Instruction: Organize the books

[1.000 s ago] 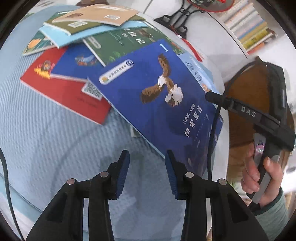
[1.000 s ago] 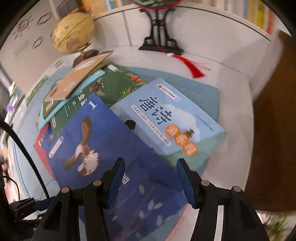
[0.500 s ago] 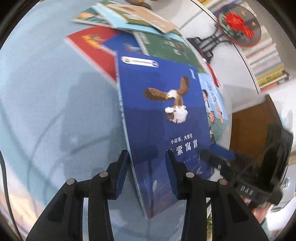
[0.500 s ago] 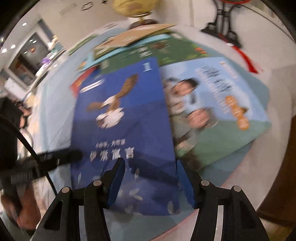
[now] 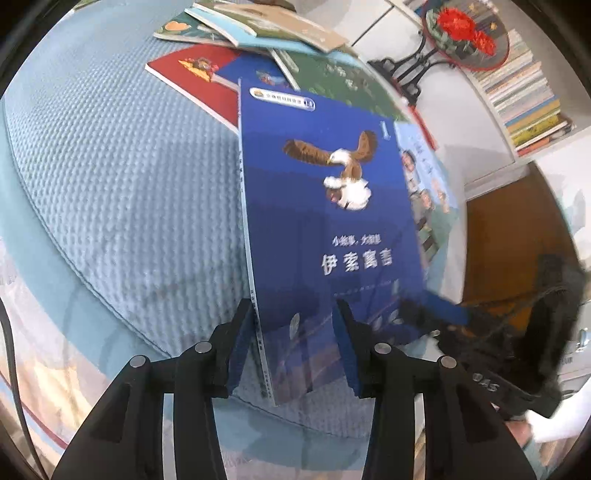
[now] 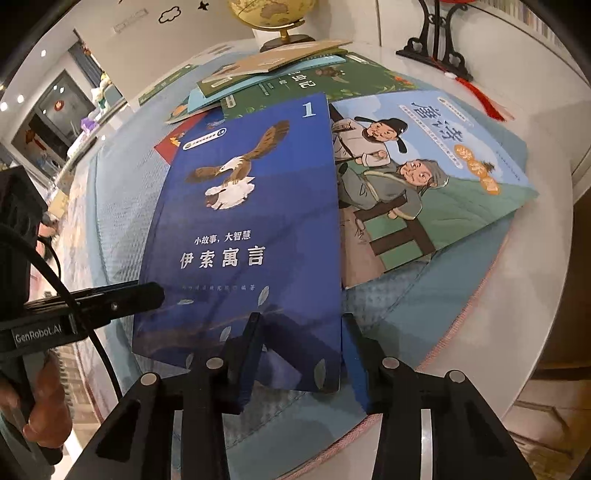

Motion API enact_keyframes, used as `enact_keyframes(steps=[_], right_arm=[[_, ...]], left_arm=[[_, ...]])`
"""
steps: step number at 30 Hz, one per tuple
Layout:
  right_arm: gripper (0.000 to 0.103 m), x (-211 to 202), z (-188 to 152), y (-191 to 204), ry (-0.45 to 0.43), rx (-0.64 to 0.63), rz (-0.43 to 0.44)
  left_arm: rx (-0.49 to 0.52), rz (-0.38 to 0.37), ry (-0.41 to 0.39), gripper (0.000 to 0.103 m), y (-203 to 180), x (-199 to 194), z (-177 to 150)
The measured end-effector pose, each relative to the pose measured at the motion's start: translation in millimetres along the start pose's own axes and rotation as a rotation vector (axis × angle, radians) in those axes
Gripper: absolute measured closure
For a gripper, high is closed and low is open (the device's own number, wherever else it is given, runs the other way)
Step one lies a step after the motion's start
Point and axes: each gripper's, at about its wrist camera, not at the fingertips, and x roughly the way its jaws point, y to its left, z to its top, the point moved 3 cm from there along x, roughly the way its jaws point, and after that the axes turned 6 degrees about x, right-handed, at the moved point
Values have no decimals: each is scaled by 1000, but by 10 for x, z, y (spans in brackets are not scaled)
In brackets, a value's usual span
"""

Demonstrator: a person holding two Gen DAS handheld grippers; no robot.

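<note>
A dark blue book with an eagle on its cover (image 5: 332, 229) (image 6: 251, 221) lies on the blue quilted mat (image 5: 110, 166), near edge toward me. My left gripper (image 5: 295, 350) straddles its near left corner, jaws opening; one pad is at the spine edge, the other over the cover. My right gripper (image 6: 301, 350) straddles the near right corner, jaws closing; one pad is over the cover, the other just outside the right edge. Neither pair visibly presses the book. The other gripper shows at the side in each view: left gripper (image 6: 147, 291), right gripper (image 5: 436, 314).
A light blue book with two drawn figures (image 6: 424, 173) lies right of the blue one. Behind are a green book (image 6: 314, 85), a red book (image 5: 199, 77) and a loose pile. A globe (image 6: 277, 14) and a black stand with a red tassel (image 6: 439, 48) stand at the back.
Both grippers moved in over the blue book's near corners. The book turned to lie squarer to me, uncovering more of the light blue book. The right jaws narrowed.
</note>
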Motion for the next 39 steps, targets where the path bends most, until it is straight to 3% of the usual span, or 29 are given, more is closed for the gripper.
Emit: enact_keyframes(steps=[4,7,11,15,19,23,25,29,32,37,39], right_arm=[[61,15,-31,8,-4,-1,4],[60,13,-36,-23,-2,8,20],[60,23,-35,-20,-2,2,25],[54,25,-58,18,-15,-37,7],[53,32,-44,11,-15,-19,23],[53,-21,-31,-33,-4,30,56],[53,-52,-33,-72,6,67,98],[53,-129,5,-224,30,181,247],[42,-193,36,-362,29,273,367],[36,-166,87,-423,34,353,501],[24,-86,65,-414,56,383,543]], left_arm=[[40,-115,-93,64,-132,-299,16],[11,-211,-132,64,-166,-388,28],[2,-116,-89,64,-108,-124,-3],[19,-80,-62,64,-210,86,-61],[-12,-89,-40,83,-209,219,0],[14,-95,-33,89,-300,201,24],[30,-113,-40,91,-376,154,47],[-9,-226,-62,91,-438,17,127],[-60,-349,-64,92,-425,-63,190],[-82,-413,-36,92,-457,-37,221],[-124,-455,-22,92,-412,8,197]])
